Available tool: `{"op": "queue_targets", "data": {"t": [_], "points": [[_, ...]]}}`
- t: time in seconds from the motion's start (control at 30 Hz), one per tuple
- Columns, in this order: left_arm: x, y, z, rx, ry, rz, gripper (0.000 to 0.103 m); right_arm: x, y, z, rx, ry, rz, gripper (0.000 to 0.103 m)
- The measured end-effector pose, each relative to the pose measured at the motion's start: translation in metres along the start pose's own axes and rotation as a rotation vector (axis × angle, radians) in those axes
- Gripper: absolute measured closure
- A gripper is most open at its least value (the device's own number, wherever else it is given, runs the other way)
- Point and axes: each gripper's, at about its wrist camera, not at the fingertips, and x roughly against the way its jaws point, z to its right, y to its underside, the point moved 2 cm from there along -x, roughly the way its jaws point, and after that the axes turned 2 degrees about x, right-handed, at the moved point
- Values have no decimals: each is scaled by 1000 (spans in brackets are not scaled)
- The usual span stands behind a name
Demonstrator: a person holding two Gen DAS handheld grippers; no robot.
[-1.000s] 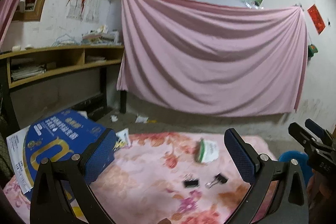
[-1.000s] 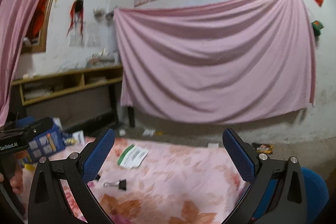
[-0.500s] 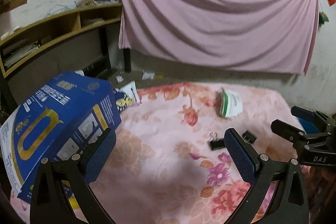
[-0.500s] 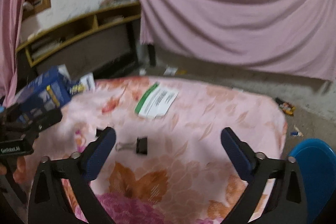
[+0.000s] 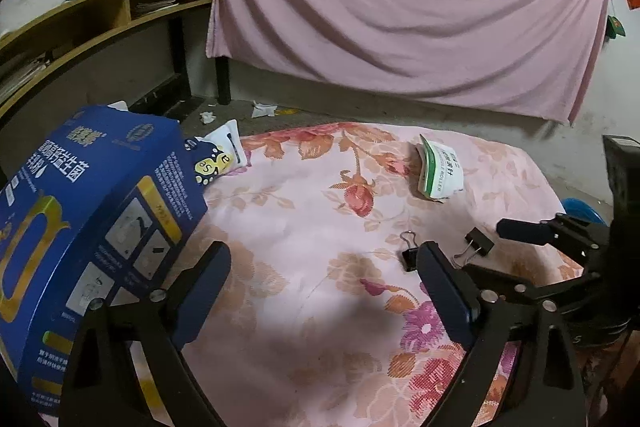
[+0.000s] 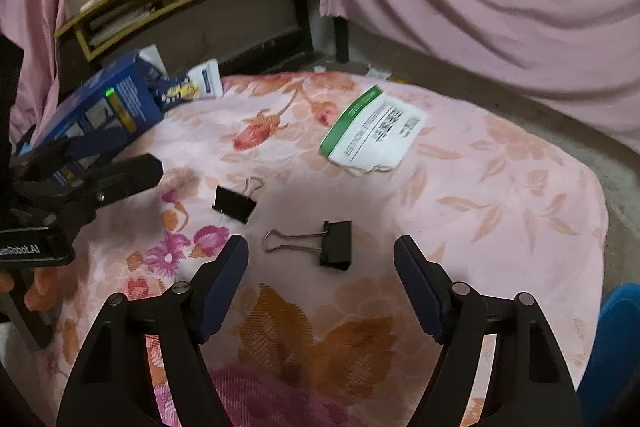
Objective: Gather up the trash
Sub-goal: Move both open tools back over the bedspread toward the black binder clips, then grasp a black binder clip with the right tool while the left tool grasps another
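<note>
While the green-and-white paper wrapper (image 6: 374,131) lies flat toward the far side of the flowered pink cloth (image 6: 500,187), nothing touches it. Two black binder clips lie nearer on the same cloth: one (image 6: 336,245) sits just ahead of the right gripper (image 6: 322,283), between the lines of its two fingers, and the other (image 6: 234,203) lies a little farther off to the left. The right gripper's jaws stand wide apart and hold nothing.

In the left wrist view the left gripper (image 5: 322,297) is also spread wide and empty, hovering over the cloth — the clips (image 5: 478,241) lie by its right finger, and the wrapper (image 5: 440,173) is beyond them. A big blue box (image 5: 92,211) stands tilted at the cloth's left edge, close beside the left finger, with a small white-and-blue packet (image 5: 218,157) just behind it.

Farther out — a pink sheet (image 5: 400,7) hangs on the wall, a wooden shelf (image 5: 100,11) runs along the left, and scraps of paper (image 5: 262,109) lie on the floor.
</note>
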Motion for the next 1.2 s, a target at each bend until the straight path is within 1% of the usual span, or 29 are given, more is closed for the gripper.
{"op": "queue_targets", "data": {"t": [0.03,0.07,0.1,0.13,0.17,0.2,0.27,0.43,0.53,0.73,0.8,0.83,0.87,0.9,0.97,1.03,1.13,1.2], "points": [[-2,0,0,-3,6,-8,21,-2,0,-1,2,-3,-11,36],[-3,0,0,-3,12,-17,24,-4,0,0,0,-6,-14,38],[-5,0,0,-2,18,-25,25,-4,-1,0,-3,-7,-12,42],[-7,1,0,0,29,-34,27,-4,-1,0,-6,-8,-11,50],[-8,1,0,-1,36,-41,31,-5,-2,0,-8,-12,-12,55],[-8,1,1,-1,44,-48,33,-5,-2,1,-10,-16,-12,58],[-9,1,3,-4,64,-61,37,-5,-2,2,-13,-15,-8,58],[-11,1,14,-31,112,-81,37,1,0,13,-71,4,16,58],[-16,2,24,-57,127,-95,37,8,3,25,-114,27,32,58],[-29,1,44,-92,146,-125,38,22,11,42,-154,58,58,58],[-34,1,50,-106,144,-135,46,26,12,46,-165,62,68,58],[-38,1,52,-114,139,-144,53,28,13,47,-168,64,71,58],[-41,1,54,-122,126,-155,58,30,14,48,-170,66,76,58],[-44,1,55,-129,110,-159,60,31,14,49,-171,67,79,58],[-47,0,57,-140,89,-160,71,34,15,49,-171,69,85,58],[-49,0,58,-145,86,-167,80,36,16,50,-176,70,95,58],[-48,1,59,-141,89,-167,80,40,17,51,-184,71,112,58],[-44,1,57,-118,90,-148,80,44,18,52,-188,77,128,58]]}}
